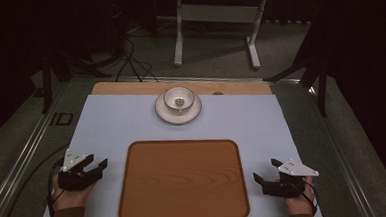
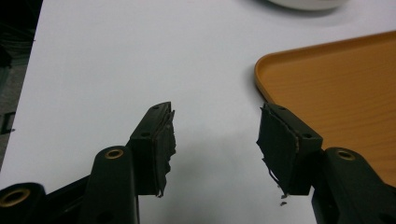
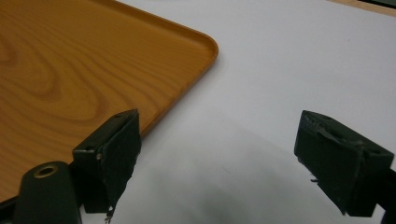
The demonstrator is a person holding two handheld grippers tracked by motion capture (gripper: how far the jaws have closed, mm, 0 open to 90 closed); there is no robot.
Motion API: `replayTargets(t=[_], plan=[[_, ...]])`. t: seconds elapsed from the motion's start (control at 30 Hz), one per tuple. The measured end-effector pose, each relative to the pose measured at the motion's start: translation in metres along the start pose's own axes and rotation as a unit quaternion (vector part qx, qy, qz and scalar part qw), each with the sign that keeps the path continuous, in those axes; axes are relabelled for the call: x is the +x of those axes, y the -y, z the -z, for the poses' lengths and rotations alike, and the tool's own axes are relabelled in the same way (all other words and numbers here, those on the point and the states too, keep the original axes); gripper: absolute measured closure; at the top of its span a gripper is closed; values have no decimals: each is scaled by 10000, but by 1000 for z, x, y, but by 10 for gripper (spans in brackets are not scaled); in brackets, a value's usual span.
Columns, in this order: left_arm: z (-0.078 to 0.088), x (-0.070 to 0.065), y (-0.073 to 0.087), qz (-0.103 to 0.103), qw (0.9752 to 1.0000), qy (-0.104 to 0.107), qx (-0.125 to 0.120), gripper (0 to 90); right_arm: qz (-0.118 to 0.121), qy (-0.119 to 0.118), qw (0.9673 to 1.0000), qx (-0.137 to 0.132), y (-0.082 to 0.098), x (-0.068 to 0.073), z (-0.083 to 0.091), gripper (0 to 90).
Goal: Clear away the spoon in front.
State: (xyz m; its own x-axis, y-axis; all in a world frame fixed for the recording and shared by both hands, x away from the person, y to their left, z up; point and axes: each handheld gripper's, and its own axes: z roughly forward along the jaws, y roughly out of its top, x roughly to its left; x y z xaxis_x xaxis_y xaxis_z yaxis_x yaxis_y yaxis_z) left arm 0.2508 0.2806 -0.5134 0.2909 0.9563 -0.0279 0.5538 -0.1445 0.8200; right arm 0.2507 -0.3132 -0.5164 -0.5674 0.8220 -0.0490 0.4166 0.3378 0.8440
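Both grippers, left [image 1: 95,166] and right [image 1: 265,171], wide open and empty, flanking wooden tray [image 1: 182,180]; cup [image 1: 179,99] on saucer [image 1: 178,109] beyond. Best approached level, jaws straddling the rim.

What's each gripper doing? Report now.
Left gripper: open, holding nothing, beside the wooden tray.
Right gripper: open, holding nothing.

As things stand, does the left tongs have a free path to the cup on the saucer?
Probably yes. The left tongs stand open and empty beside the wooden tray, and bare white mat lies between them and the cup on its saucer.
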Motion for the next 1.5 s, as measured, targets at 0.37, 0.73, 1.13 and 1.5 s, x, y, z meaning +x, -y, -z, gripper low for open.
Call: replayTargets(t=[0.37, 0.73, 1.13, 1.5], plan=[[-11, -7, -6, 27, 9997, 211, 73, 450, -71, 81, 9999, -14, 4, -5, -2, 146], [-12, -16, -34, -231, 9996, 179, -59, 453, -29, 133, 9999, 22, 6, -5, -3, 145], [-29, -27, -60, -370, 9983, 418, -155, 465, -57, 171, 9998, -2, 7, -8, -2, 146], [-46, -47, -82, -609, 9962, 569, -249, 467, -39, 195, 9998, -2, 7, -8, -3, 146]])
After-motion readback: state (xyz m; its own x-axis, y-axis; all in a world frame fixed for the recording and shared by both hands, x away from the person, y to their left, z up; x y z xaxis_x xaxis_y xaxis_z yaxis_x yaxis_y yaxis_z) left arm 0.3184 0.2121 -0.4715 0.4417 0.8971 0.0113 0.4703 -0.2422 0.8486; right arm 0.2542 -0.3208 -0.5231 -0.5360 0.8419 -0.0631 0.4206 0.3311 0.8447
